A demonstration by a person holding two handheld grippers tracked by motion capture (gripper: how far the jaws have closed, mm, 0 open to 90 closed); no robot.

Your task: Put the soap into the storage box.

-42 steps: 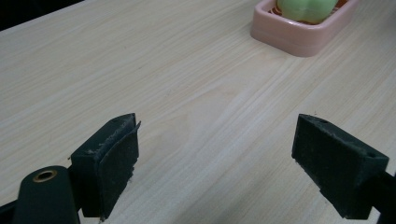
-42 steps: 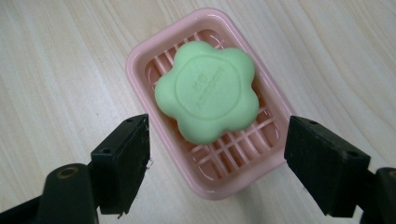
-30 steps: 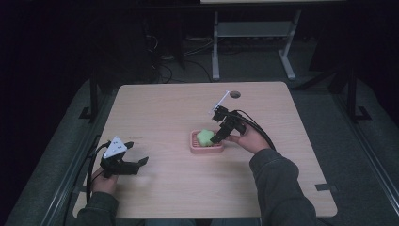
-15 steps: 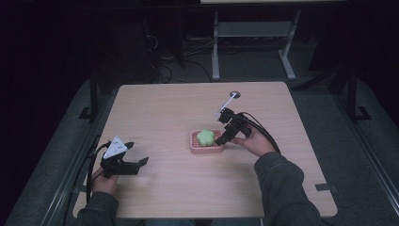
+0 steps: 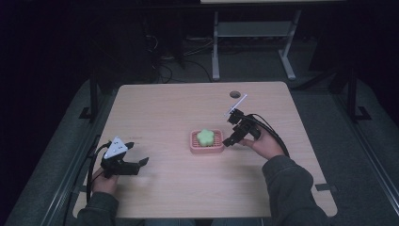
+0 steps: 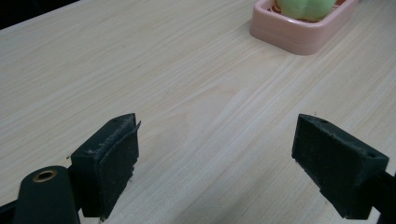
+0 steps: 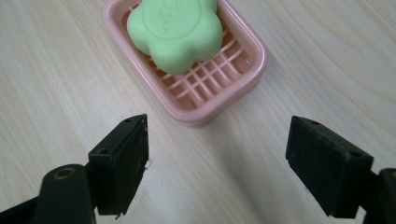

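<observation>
Right gripper (image 7: 215,163) spread, empty, just beside soap dish (image 7: 224,98); green soap (image 7: 175,30) straight ahead. Left gripper (image 6: 224,163) spread, well apart.

High view overhead; both claw views close, sharing pink dish (image 7: 224,100).

Wooden table (image 5: 169,108); grey metal stand (image 5: 254,33) behind

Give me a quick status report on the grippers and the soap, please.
Right gripper open, empty, beside the dish. Left gripper open, idle, well apart. Soap lies in the dish. Nothing in the way.
</observation>
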